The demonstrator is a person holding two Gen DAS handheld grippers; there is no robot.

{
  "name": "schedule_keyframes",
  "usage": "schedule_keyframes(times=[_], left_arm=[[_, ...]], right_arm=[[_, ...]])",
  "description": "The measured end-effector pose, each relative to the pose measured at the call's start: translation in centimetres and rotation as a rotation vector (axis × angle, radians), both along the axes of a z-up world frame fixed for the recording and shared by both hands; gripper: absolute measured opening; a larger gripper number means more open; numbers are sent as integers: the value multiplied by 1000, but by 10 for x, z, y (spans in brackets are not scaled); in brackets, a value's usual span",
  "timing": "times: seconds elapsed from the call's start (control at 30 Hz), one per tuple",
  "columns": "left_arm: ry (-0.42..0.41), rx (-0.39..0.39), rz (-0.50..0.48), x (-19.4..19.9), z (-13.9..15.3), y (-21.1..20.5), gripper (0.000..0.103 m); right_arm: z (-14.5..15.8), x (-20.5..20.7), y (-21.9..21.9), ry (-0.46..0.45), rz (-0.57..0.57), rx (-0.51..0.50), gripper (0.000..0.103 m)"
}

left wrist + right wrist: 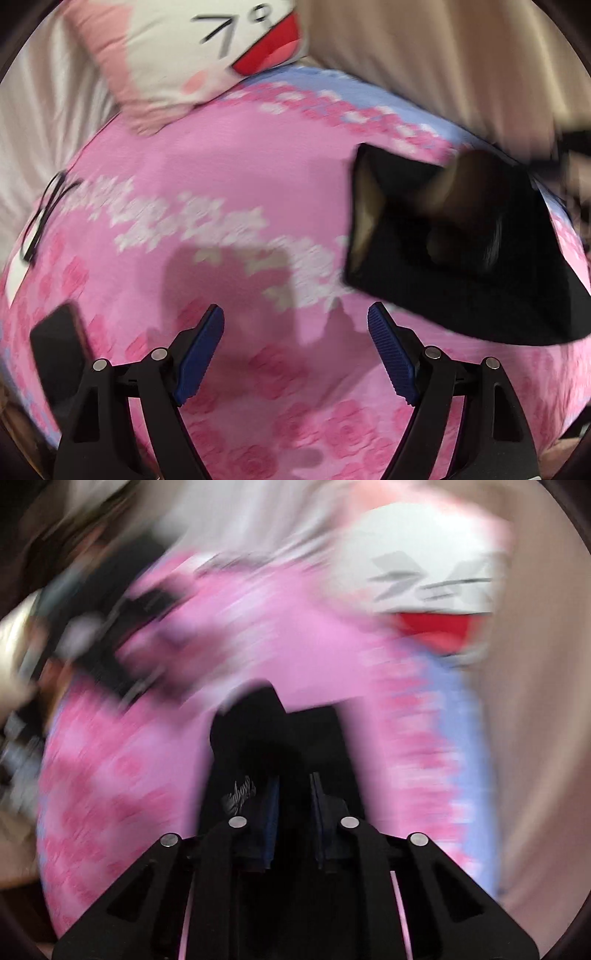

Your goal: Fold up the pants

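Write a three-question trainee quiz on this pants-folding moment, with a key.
1. True or false: the left gripper holds the pants.
2. Which gripper has black cloth between its jaws? A) left B) right C) both
3. Fill in: the pillow lies at the far end of the pink ____.

Key: 1 false, its jaws are spread over bare blanket. 2 B, the right gripper is closed on the pants. 3 blanket.

The left gripper (295, 325) has black, angular plastic arms with triangular cut-outs; round silver pins mark the pivots; its fingers (391, 354) wear ribbed blue pads; the right gripper (293, 794) shows the same black frame, silver pins and darker blue pads.
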State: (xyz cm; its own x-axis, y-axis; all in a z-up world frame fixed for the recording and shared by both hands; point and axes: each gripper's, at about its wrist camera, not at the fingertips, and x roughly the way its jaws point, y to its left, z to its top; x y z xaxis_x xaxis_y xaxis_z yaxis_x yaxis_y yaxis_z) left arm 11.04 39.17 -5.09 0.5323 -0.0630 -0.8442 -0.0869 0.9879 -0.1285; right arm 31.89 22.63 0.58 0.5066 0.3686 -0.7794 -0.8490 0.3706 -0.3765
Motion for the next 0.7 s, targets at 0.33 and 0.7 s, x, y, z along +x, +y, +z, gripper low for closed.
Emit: schedule_keyframes(times=[0.33, 0.7], left_arm=[[58, 58, -110, 57, -27, -57, 82], [14, 78, -71, 50, -30, -50, 87]], right_arm=[[9, 25, -19, 56, -89, 72, 40], [-64, -6, 11, 345, 175, 10, 87]])
